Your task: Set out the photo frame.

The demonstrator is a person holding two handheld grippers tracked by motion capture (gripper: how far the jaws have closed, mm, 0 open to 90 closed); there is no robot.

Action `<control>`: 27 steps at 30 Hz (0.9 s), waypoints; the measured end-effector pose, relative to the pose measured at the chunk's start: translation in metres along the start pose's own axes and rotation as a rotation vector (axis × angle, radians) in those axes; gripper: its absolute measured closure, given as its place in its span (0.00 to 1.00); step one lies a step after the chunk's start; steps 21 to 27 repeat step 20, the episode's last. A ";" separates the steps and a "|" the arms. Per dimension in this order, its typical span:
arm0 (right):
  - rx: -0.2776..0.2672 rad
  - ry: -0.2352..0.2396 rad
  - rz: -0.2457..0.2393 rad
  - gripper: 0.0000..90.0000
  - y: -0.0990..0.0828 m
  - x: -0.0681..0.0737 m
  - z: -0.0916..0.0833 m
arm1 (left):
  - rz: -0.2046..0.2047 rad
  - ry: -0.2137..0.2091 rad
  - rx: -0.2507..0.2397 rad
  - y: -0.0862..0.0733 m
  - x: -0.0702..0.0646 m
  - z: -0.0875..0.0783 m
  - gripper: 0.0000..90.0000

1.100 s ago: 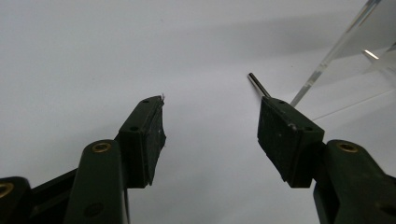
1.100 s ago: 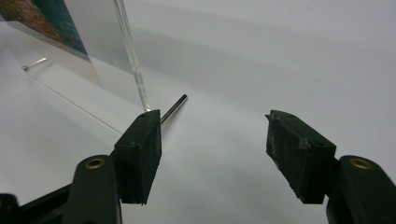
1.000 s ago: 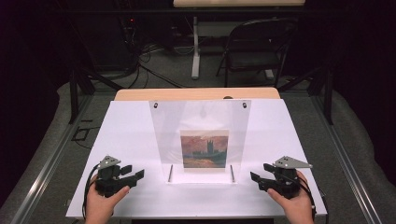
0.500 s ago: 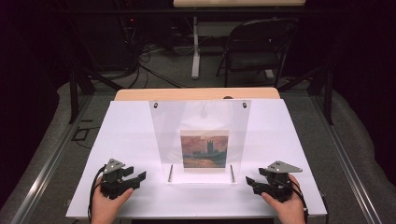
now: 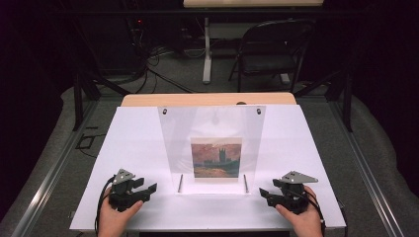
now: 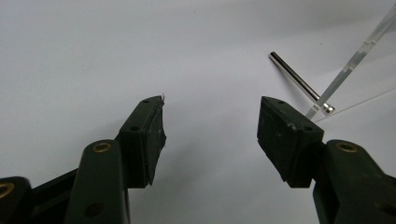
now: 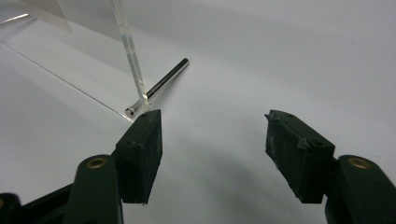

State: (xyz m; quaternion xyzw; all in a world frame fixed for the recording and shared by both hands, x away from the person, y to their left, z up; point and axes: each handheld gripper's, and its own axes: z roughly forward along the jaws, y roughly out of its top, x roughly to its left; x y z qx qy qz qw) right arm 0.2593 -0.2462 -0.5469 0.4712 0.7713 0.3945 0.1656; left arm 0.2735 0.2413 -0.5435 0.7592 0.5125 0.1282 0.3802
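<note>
A clear acrylic stand [image 5: 212,123] rises at the middle of the white table [image 5: 138,133], with a small painting [image 5: 216,158] of a dark building under a reddish sky leaning in it. Two metal pins [image 5: 180,182] lie at its base. My left gripper [image 5: 148,192] rests near the front left, open, jaws pointing right toward the stand. In the left gripper view the left gripper [image 6: 212,105] is empty, with a pin [image 6: 299,81] ahead of it. My right gripper [image 5: 264,196] sits at the front right, open, pointing left. In the right gripper view the right gripper [image 7: 213,116] holds nothing, and the other pin [image 7: 163,84] lies beyond its left jaw.
A wooden table edge [image 5: 207,99] shows behind the white board. A folding chair [image 5: 272,54] and cables [image 5: 158,64] stand on the floor farther back. Metal rails [image 5: 49,173] run along both sides of the table.
The right gripper has shifted slightly left and toward the near edge of the table. The left gripper has stayed almost where it was. Both stay open.
</note>
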 end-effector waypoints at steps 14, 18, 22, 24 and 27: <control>-0.002 -0.008 -0.004 0.40 0.000 -0.001 0.000 | -0.011 0.000 -0.006 -0.001 0.001 0.001 0.46; 0.003 -0.004 0.007 0.40 0.000 -0.002 0.000 | -0.006 0.003 -0.007 0.000 0.001 0.001 0.46; 0.001 -0.006 0.011 0.41 0.000 -0.003 -0.001 | -0.004 0.010 -0.011 0.000 0.001 0.001 0.46; 0.001 -0.006 0.011 0.41 0.000 -0.003 -0.001 | -0.004 0.010 -0.011 0.000 0.001 0.001 0.46; 0.001 -0.006 0.011 0.41 0.000 -0.003 -0.001 | -0.004 0.010 -0.011 0.000 0.001 0.001 0.46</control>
